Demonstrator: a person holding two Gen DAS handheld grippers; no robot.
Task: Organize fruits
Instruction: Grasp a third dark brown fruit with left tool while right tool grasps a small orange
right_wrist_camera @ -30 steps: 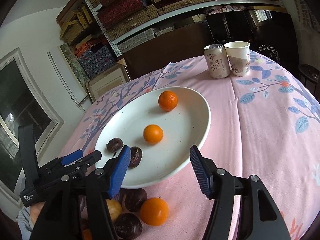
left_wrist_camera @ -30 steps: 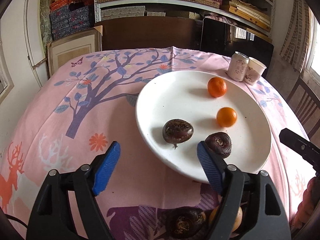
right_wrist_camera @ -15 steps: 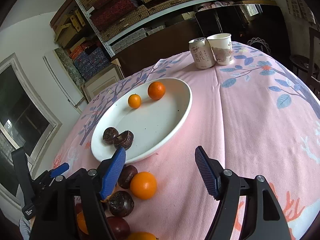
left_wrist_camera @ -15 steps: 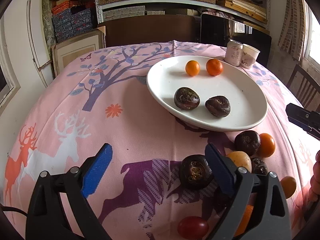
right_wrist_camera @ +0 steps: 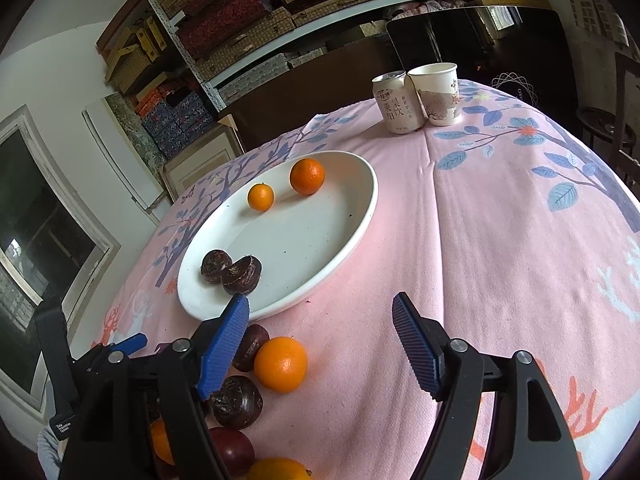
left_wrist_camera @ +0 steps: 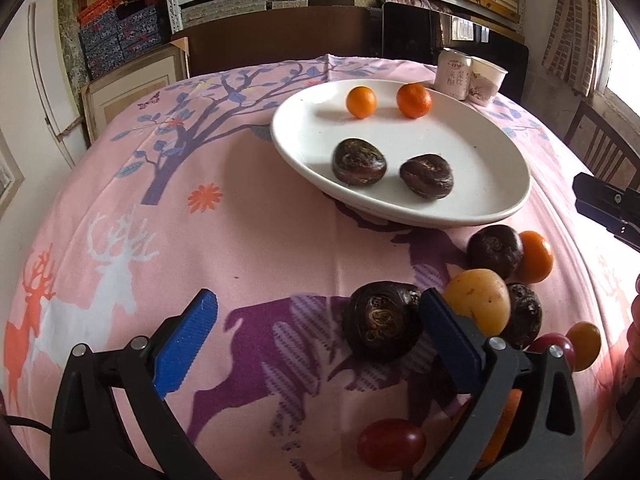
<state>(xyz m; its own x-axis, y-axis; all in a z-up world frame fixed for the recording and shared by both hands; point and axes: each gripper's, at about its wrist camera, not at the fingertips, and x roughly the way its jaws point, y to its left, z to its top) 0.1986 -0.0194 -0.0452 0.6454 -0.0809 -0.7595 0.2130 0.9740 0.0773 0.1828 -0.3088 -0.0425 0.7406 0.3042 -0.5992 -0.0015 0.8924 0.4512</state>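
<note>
A white plate (left_wrist_camera: 480, 148) (right_wrist_camera: 312, 240) holds two oranges (left_wrist_camera: 361, 102) (right_wrist_camera: 260, 197) at its far side and two dark brown fruits (left_wrist_camera: 359, 162) (right_wrist_camera: 242, 275) nearer me. Loose fruit lies on the pink cloth in front of it: a dark fruit (left_wrist_camera: 382, 322), a yellow one (left_wrist_camera: 478, 306), an orange (right_wrist_camera: 281, 364) and a red one (left_wrist_camera: 391, 444). My left gripper (left_wrist_camera: 318, 300) is opening; that dark fruit lies between its jaws beside the right finger, unpressed. My right gripper (right_wrist_camera: 320, 300) is open over bare cloth, the loose orange just below its left finger.
A drink can (right_wrist_camera: 397, 102) and a paper cup (right_wrist_camera: 438, 94) stand together at the table's far edge. A wooden chair (left_wrist_camera: 600, 148) is at the right. Shelves of boxes fill the back wall. The right gripper's body (left_wrist_camera: 608, 208) shows at the left wrist view's right edge.
Both grippers have drawn back from the plate toward the loose fruit, and their jaws have widened. The nearer orange on the plate has rolled to the far side beside the other.
</note>
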